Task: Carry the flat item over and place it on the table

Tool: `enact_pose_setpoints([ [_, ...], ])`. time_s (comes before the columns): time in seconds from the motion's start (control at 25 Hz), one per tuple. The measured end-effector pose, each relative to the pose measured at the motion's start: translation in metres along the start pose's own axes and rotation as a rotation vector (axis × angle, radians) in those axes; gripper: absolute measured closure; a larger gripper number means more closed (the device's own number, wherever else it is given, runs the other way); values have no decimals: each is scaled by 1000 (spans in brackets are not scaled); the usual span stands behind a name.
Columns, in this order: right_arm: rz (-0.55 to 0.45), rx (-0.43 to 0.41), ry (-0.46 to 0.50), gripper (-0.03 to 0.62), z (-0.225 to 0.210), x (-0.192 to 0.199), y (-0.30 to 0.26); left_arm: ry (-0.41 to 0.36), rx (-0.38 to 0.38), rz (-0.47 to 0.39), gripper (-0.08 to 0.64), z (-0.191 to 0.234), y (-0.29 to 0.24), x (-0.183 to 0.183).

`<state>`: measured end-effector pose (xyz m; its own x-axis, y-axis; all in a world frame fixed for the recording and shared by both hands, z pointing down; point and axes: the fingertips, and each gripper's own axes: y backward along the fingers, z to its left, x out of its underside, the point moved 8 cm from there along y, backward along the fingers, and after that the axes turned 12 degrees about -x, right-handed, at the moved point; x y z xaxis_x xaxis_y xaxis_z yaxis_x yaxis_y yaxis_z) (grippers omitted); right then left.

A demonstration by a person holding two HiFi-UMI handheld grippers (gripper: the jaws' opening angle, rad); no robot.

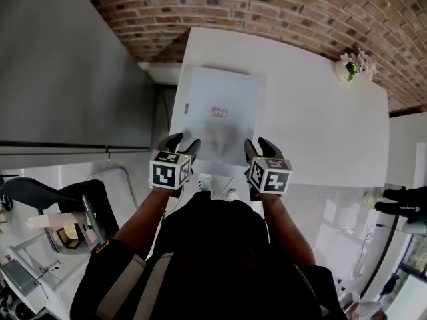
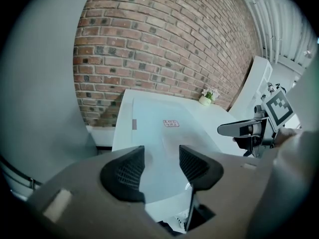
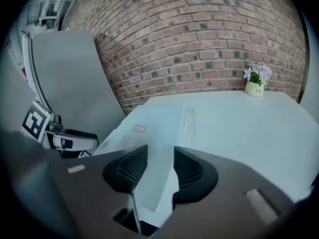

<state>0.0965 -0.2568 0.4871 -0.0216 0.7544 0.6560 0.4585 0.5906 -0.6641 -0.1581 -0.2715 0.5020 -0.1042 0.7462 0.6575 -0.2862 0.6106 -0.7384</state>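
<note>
The left gripper [image 1: 183, 141] has its jaws closed part-way on the near left corner of the flat item [image 1: 223, 99]. In the left gripper view the pale sheet fills the gap between the two black pads [image 2: 124, 173]. The right gripper [image 1: 257, 144], just beside it across the sheet's near edge, grips the near right corner in the same way. In its own view the sheet runs up between the pads [image 3: 192, 171] with a slight bend.

Ahead of both grippers the flat item stretches away over the left part of the white table [image 1: 320, 112], with a small red label [image 1: 219, 112] near its middle. I cannot tell whether its far end rests on the table top.

Farther out, ahead and to the right of the right gripper, a small flower pot [image 1: 348, 69] stands near the table's far edge. Beyond it is a brick wall [image 1: 267, 5]. A grey panel [image 1: 67, 79] stands to the left of the left gripper.
</note>
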Motion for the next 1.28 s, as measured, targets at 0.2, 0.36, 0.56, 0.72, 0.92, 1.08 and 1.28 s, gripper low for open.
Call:
enact_pose_setpoints([
  [0.2, -36, -33, 94, 574, 18, -1, 20, -17, -24, -58, 493, -29, 23, -6],
  [0.36, -45, -59, 130, 591, 30, 2, 42, -48, -31, -56, 555, -53, 40, -2],
  [0.56, -62, -85, 164, 591, 37, 11, 71, -59, -50, -86, 557, -82, 64, 6],
  [0.72, -77, -116, 187, 592, 38, 21, 95, -45, -78, -126, 557, -106, 86, 14],
  [0.92, -96, -166, 215, 592, 39, 35, 126, -34, -102, -174, 557, -142, 114, 25],
  [1.08, -116, -216, 225, 592, 41, 47, 148, -17, -132, -199, 557, -166, 139, 41],
  [1.28, -128, -289, 228, 592, 50, 66, 174, 25, -185, -223, 557, -192, 173, 64],
])
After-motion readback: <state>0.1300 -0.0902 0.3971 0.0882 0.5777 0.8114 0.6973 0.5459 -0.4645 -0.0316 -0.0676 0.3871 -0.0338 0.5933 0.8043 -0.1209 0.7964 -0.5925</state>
